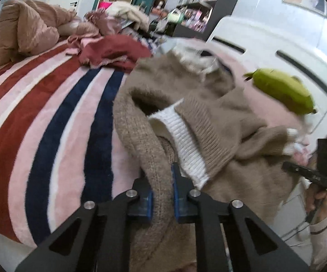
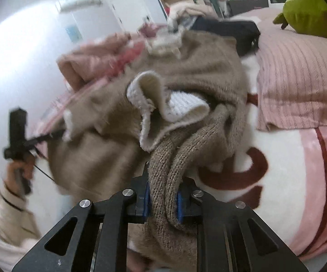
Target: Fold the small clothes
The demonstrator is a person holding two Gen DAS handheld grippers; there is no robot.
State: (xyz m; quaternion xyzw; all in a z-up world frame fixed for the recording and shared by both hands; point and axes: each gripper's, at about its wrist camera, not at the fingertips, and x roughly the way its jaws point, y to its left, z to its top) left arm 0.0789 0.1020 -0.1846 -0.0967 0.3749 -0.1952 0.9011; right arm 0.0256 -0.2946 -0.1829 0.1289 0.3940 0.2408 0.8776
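A small tan knitted sweater point(image 1: 186, 95) with white ribbed trim point(image 1: 184, 145) is held up over the bed, bunched and hanging between both grippers. My left gripper point(image 1: 162, 190) is shut on its ribbed tan hem. My right gripper point(image 2: 163, 198) is shut on a doubled fold of the same hem; the sweater point(image 2: 186, 68) fills the middle of the right wrist view. The right gripper also shows in the left wrist view point(image 1: 313, 172), and the left gripper in the right wrist view point(image 2: 18, 136), each at the sweater's far edge.
A striped pink, red and navy blanket point(image 1: 50, 113) covers the bed. A heap of other clothes point(image 1: 50, 34) lies at its far end. A green plush toy point(image 1: 283, 90) and a pink pillow point(image 2: 299, 79) lie near the white headboard point(image 1: 288, 52).
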